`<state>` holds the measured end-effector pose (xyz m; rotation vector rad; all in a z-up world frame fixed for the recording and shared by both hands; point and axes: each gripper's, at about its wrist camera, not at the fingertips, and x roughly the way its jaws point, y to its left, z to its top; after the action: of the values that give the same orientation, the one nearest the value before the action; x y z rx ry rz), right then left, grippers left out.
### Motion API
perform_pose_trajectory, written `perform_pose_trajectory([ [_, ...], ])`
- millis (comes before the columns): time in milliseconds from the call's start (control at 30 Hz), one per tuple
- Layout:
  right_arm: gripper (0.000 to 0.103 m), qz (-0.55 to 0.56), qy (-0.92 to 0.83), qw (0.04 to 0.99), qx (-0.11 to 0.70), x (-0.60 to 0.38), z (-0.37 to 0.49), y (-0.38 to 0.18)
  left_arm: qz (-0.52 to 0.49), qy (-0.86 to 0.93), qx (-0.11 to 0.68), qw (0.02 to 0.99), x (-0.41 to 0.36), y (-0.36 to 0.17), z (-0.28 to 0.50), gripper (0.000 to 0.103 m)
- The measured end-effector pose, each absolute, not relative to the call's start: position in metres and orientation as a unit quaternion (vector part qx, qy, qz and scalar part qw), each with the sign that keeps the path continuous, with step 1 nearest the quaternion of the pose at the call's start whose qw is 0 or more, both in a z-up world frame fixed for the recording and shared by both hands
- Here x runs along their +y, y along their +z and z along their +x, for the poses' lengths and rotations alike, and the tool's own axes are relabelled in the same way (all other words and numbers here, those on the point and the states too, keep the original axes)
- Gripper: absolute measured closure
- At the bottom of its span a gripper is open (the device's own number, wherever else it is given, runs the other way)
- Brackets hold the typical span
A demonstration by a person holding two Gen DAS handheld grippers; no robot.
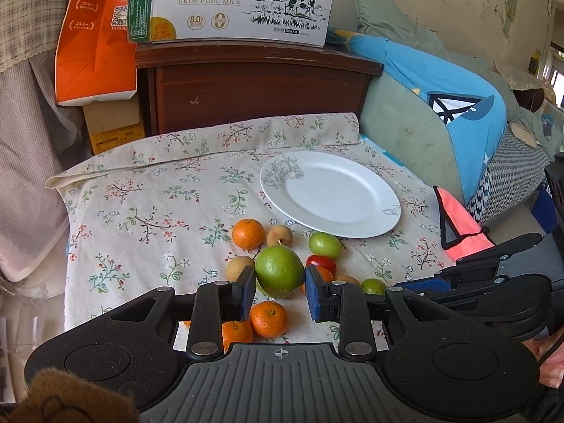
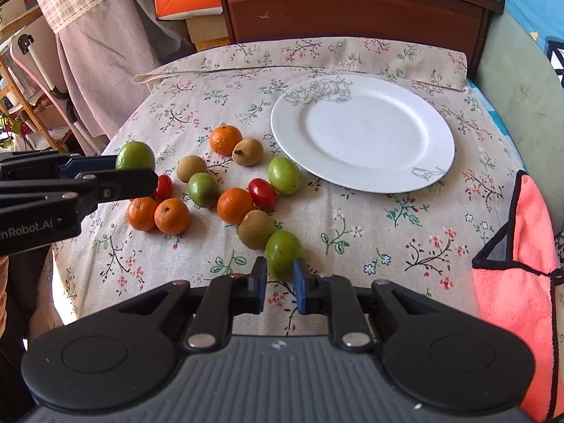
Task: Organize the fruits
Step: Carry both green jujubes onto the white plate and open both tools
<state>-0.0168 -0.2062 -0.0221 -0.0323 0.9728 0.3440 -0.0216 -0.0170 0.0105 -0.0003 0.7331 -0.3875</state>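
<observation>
My left gripper (image 1: 280, 290) is shut on a green fruit (image 1: 279, 271) and holds it above the floral cloth; it shows from the side in the right wrist view (image 2: 135, 169), with the fruit (image 2: 135, 155) between its pads. My right gripper (image 2: 279, 287) has its pads on either side of another green fruit (image 2: 283, 253) that rests on the cloth, touching or nearly so. Several small oranges (image 2: 234, 205), brown fruits (image 2: 256, 229), green fruits (image 2: 283, 175) and red tomatoes (image 2: 262, 194) lie in a loose cluster. The white plate (image 2: 363, 130) is empty.
A coral-pink cloth (image 2: 518, 264) lies at the table's right edge. A dark wooden cabinet (image 1: 253, 84) stands behind the table with a milk carton box (image 1: 232, 0) on top. A sofa with a blue cushion (image 1: 454, 95) is at the right.
</observation>
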Motion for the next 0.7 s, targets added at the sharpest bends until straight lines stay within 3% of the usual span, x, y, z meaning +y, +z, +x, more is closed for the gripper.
perform_pose_trajectory([
  [133, 0.073, -0.008, 0.165, 0.872, 0.461, -0.205, -0.014, -0.023, 0.003, -0.192, 0.355, 0.915, -0.019, 0.012, -0.015, 0.076],
  [400, 0.077, -0.02, 0.154, 0.861, 0.485, -0.203, 0.0, -0.037, 0.01, -0.209, 0.359, 0.91, -0.024, 0.011, 0.003, 0.076],
  [700, 0.077, -0.031, 0.18, 0.875, 0.448, -0.203, 0.0, -0.014, 0.014, -0.223, 0.358, 0.907, -0.032, 0.012, 0.032, 0.076],
])
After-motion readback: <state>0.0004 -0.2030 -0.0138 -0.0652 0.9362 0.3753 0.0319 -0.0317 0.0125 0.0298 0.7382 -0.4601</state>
